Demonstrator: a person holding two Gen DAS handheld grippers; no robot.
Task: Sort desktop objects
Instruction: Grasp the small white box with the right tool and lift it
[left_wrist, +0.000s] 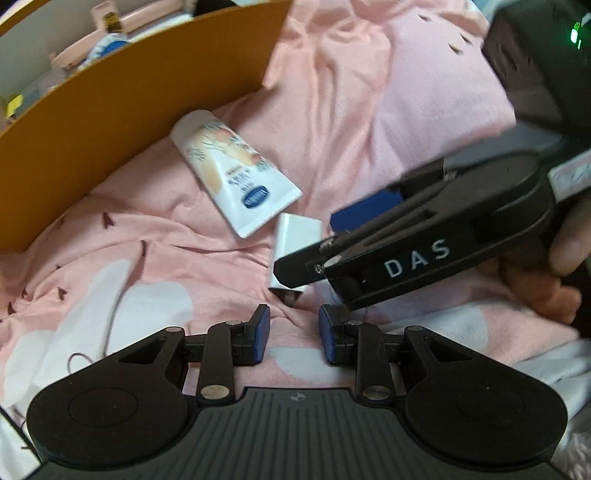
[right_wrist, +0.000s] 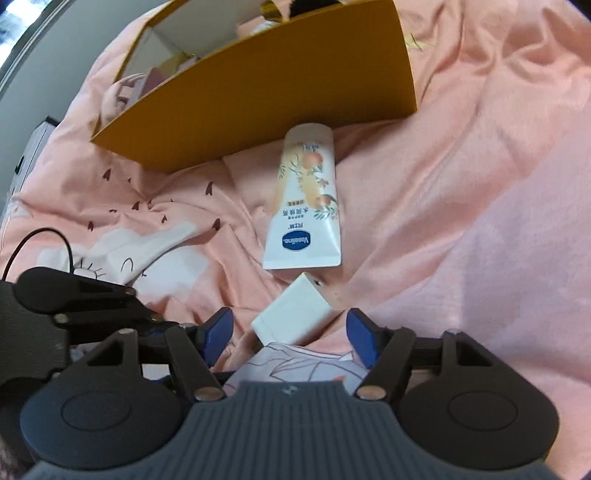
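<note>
Tongs: right pair (right_wrist: 290, 334) stands apart around a white block (right_wrist: 293, 317) without pressing; left pair (left_wrist: 294, 334) apart, empty, over pink bedding (left_wrist: 369, 110).

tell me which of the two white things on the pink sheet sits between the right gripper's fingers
The small white charger block, plain and boxy, lies between the open right gripper fingers. The printed Vaseline tube lies beyond it, nearer the orange box.

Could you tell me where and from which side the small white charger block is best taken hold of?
Probably across the two broad flat faces of the white charger block, from above. It lies tilted on soft pink bedding, just clear of the cream tube. The right tongs are open and straddle it.
</note>
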